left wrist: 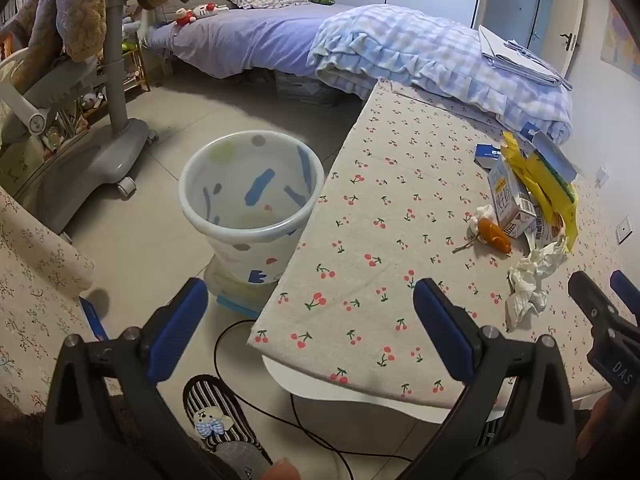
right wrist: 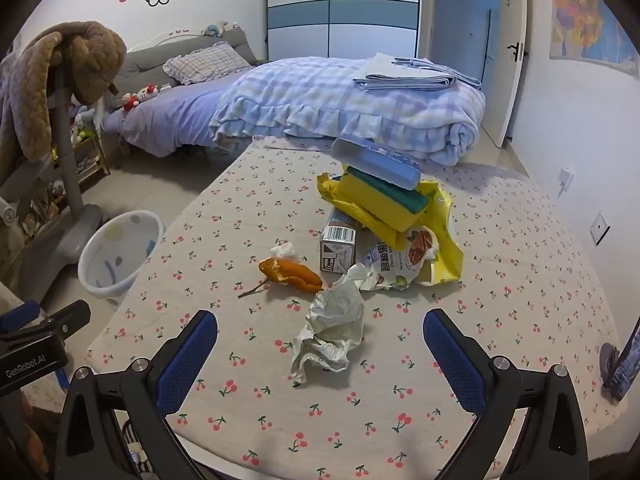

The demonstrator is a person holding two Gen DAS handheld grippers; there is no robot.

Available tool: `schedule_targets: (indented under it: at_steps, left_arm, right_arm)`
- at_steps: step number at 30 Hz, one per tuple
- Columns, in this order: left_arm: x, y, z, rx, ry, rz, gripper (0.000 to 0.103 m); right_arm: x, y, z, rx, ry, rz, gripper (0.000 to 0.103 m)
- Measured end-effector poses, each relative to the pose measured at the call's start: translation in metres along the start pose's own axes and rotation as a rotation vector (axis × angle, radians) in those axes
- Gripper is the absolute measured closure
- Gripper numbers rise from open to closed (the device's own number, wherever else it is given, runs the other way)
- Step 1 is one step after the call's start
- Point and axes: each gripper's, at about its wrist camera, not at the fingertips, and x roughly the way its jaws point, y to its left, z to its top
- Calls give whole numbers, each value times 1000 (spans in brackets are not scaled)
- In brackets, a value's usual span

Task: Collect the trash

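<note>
- Ahead of the right claw (right wrist: 320, 344), spread wide and empty, crumpled paper (right wrist: 330, 332) lies between its fingers on the tabletop (right wrist: 500, 280).
- Left claw (left wrist: 310, 312): wide apart, empty; bin (left wrist: 250, 204) just beyond.

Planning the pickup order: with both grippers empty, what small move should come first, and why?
Probably ease the right gripper forward and down around the crumpled paper. It is open and empty, the paper lies nearest between its fingers, and the bin stands empty beside the table.
</note>
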Motion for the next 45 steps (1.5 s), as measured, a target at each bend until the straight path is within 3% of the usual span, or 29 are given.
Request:
schedule_targets:
  at_steps: [45]
  left_arm:
    - [-2,-4,1,2,-7,-13,1]
  right_arm:
    - [5,-1,-7,35,26,27,0]
